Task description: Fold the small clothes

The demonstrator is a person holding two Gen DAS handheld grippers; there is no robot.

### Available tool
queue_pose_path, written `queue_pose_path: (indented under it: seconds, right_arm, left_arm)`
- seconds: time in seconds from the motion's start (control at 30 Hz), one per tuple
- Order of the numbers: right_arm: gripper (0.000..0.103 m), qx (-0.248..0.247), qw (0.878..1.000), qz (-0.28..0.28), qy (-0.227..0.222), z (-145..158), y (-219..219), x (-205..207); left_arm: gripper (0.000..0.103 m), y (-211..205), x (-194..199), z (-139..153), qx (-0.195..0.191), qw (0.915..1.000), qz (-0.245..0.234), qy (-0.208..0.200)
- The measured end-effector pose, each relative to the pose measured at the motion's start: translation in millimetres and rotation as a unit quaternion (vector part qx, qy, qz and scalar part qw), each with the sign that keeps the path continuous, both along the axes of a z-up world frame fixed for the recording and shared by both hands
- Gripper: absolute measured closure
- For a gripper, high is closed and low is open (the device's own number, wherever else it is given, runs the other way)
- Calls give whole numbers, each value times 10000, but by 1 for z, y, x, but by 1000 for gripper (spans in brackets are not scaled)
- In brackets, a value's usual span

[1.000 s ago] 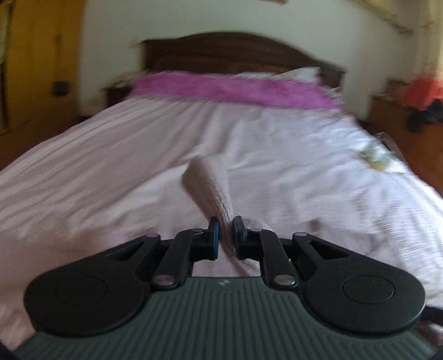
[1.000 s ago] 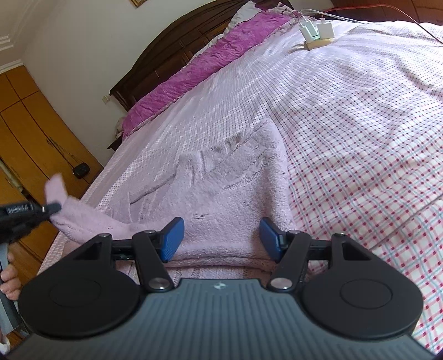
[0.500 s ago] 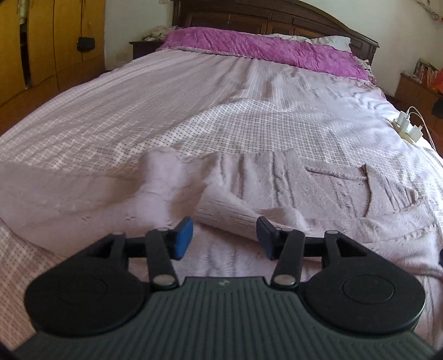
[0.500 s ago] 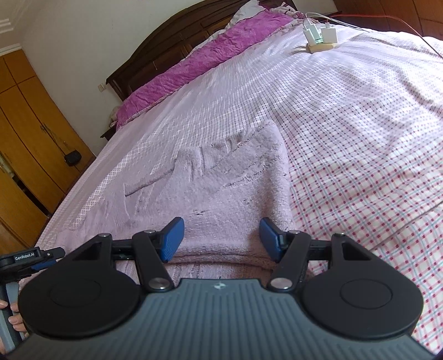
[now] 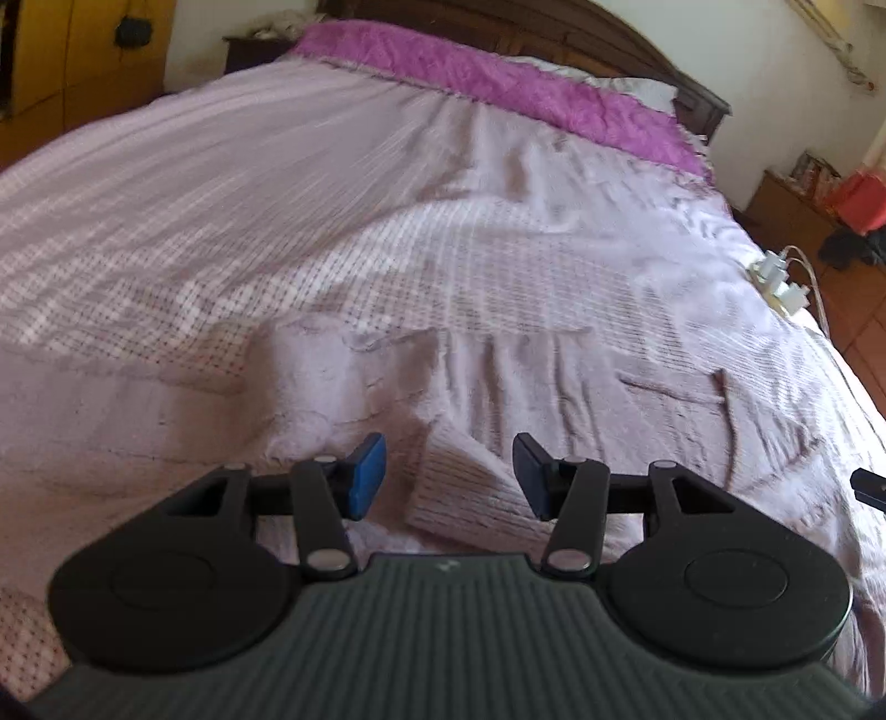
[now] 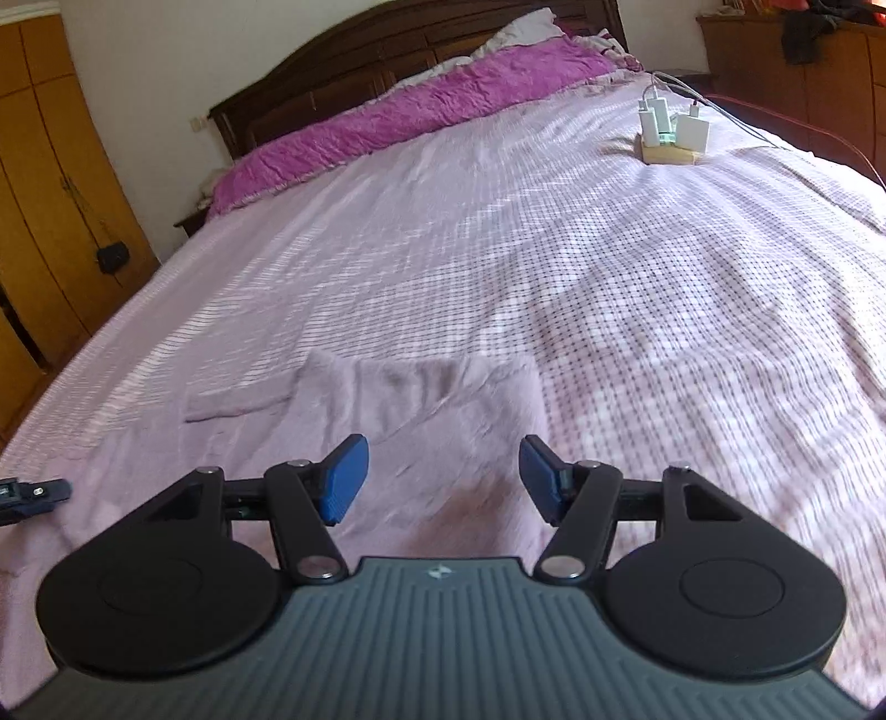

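Motion blur softens both wrist views of a lilac knitted sweater (image 5: 554,387) spread flat on a bed (image 5: 277,221) covered in a fine pink-and-white check; the garment's pale tone blends into the cover, so its left edge is hard to trace. Its near hem is cut off behind each gripper's black ribbed body. The left gripper (image 5: 448,476) hangs over a ribbed cuff (image 5: 470,493) that lies folded in across the sweater's body; its jaws stand apart, released, with the blue pads clear of the knit on both sides. The right gripper (image 6: 440,476) hovers above the sweater's other half, jaws likewise parted and empty. A crinkled magenta blanket (image 6: 415,116) crosses the head of the bed below a dark wooden headboard (image 6: 387,50). White chargers on a power strip (image 6: 670,138) sit well apart, near the bed's edge.
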State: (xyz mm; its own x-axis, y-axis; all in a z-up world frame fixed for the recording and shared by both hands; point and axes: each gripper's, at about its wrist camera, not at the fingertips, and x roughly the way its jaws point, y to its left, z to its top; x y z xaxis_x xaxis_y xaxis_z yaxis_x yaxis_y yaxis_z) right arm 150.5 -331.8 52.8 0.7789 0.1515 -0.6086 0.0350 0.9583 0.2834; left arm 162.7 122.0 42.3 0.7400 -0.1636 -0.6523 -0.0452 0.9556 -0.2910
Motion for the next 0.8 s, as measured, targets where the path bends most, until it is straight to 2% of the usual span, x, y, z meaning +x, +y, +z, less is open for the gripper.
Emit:
queue_pose_path:
  seconds: [0.17, 0.27, 0.3, 0.33, 0.37, 0.4, 0.43, 0.47, 0.57, 0.63, 0.7, 0.8]
  right_arm:
    - [35, -154, 9998, -49, 129, -19, -7, 30]
    - [36, -91, 9999, 26, 144, -28, -10, 38]
    - [38, -86, 9999, 57, 113, -29, -9, 39]
    - [42, -105, 9999, 90, 56, -29, -9, 38]
    - [61, -157, 9998, 146, 1, -30, -8, 37]
    - [81, -224, 9996, 162, -80, -29, -7, 35]
    - [91, -243, 9994, 167, -181, -27, -6, 33]
    - [94, -196, 9991, 175, -319, -26, -8, 29]
    - [95, -207, 9970, -56, -742, -20, -13, 19]
    - [95, -243, 9957, -279, -848, -20, -17, 18]
    - [95, -309, 9953, -488, -779, -24, -18, 21]
    - [95, -424, 9963, -583, -460, -35, -18, 31]
  left_arm:
    - [50, 3, 7, -11, -482, 9984, -273, 60]
    - [54, 5, 5, -13, -543, 9981, -285, -17]
    - [70, 5, 4, -12, -554, 9980, -300, -58]
    - [78, 5, 2, -11, -565, 9977, -362, -91]
    - [84, 5, 1, -9, -589, 9974, -413, -96]
    - [86, 5, -2, -6, -608, 9971, -422, -150]
    - [87, 4, -7, 1, -597, 9969, -417, -284]
    - [87, 2, -13, 8, -577, 9963, -431, -463]
    - [87, -7, -28, 37, -393, 9929, -437, -1038]
    - [87, -11, -29, 50, -244, 9914, -304, -1246]
    - [87, -17, -21, 54, 47, 9923, -67, -1232]
    - [85, -24, 5, 40, 289, 9959, 112, -853]
